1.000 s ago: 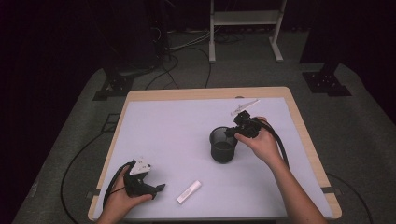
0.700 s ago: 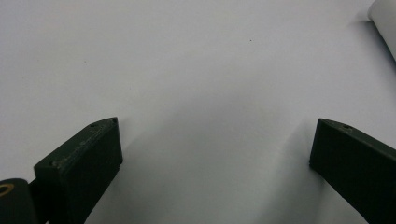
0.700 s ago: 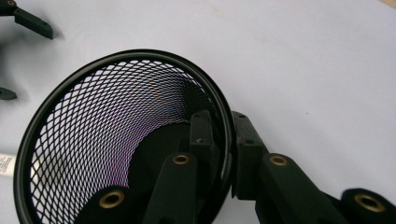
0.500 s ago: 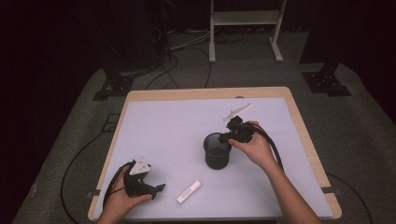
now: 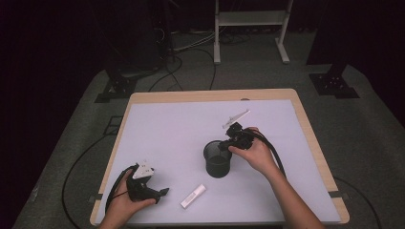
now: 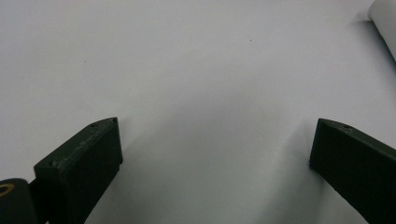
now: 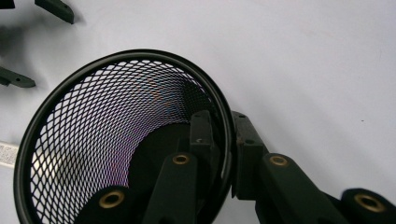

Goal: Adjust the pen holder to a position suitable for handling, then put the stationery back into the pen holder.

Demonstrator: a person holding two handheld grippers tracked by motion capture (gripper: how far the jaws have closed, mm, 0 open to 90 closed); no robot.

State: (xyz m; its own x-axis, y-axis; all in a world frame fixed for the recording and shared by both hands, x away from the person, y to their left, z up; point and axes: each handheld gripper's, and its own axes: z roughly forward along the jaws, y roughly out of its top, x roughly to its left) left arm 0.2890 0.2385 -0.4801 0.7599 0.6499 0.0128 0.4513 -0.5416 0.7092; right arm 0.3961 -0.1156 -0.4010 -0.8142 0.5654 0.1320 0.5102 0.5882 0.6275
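The black mesh pen cup (image 5: 218, 160) stands upright near the middle of the desk (image 5: 167, 129), a little toward the person's side, and the right tool (image 5: 228, 144) has it by the rim. From the right gripper view it's plain: one jaw sits inside the mesh pen cup (image 7: 116, 140), the other outside, and the two are pinched tight on the wall just below the rim, on the side nearest the right hand (image 5: 255, 153). The cup's inside is empty, with the pale desk showing through the mesh. The right tool's cable loops back along the forearm, and its grey plate sticks up and away above the cup.

Over at the front left corner, the left tool (image 5: 160, 192) rests low on the desk in the left hand (image 5: 126, 200), well apart from the cup. The left gripper view looks along the left tool (image 6: 212, 149), and there the jaws stand wide apart with nothing but white surface between them. So that one is open and holding nothing.

Between the two, just beside the left tool's jaws, a small white tube (image 5: 193, 196) lies flat on the desk, angled toward the cup. Its end peeks into the top right corner of the left gripper view as a white tube (image 6: 385, 23).

The desk has a white top with a light wooden edge, and stands on grey carpet with cables trailing behind.
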